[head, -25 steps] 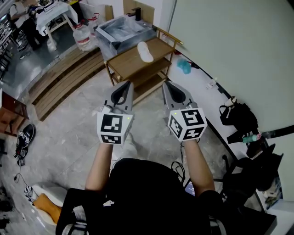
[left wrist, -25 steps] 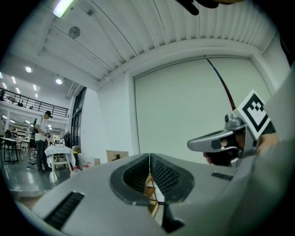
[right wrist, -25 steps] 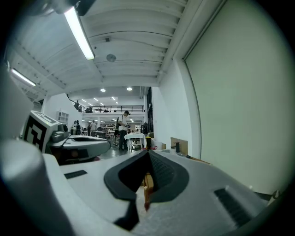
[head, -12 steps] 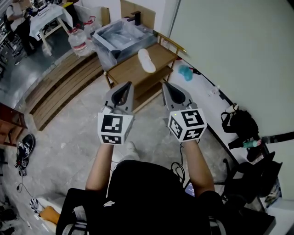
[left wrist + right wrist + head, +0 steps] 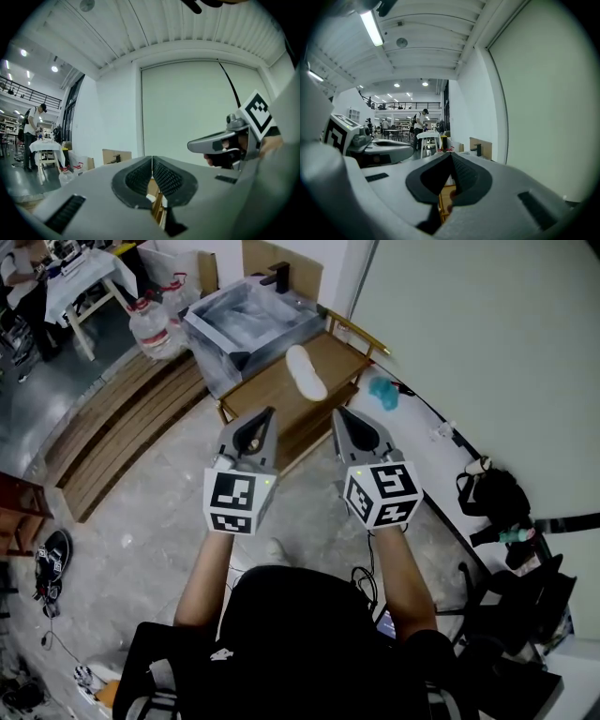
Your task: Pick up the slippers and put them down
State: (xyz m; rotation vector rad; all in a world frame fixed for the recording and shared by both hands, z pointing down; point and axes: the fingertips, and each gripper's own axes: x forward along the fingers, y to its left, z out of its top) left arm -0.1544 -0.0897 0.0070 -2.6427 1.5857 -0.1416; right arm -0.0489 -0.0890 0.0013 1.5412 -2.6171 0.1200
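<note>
Left tool (image 5: pixel 268 416) and right tool (image 5: pixel 339 416) both have jaws together, holding nothing. A white slipper (image 5: pixel 307 372) lies on the counter (image 5: pixel 272 381) at upper centre, just ahead between both tools and about equally near each, its long axis running upper-left to lower-right.

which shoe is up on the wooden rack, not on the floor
The white slipper, lying on the top shelf of the wooden rack. The black sandal is down on the grey floor at the far left.

A large open workshop hall: a railed mezzanine (image 5: pixel 401 107) runs above the white desk (image 5: pixel 94 273), a person (image 5: pixel 419 124) stands at that desk, and water jugs (image 5: pixel 150 320) sit beside it.
</note>
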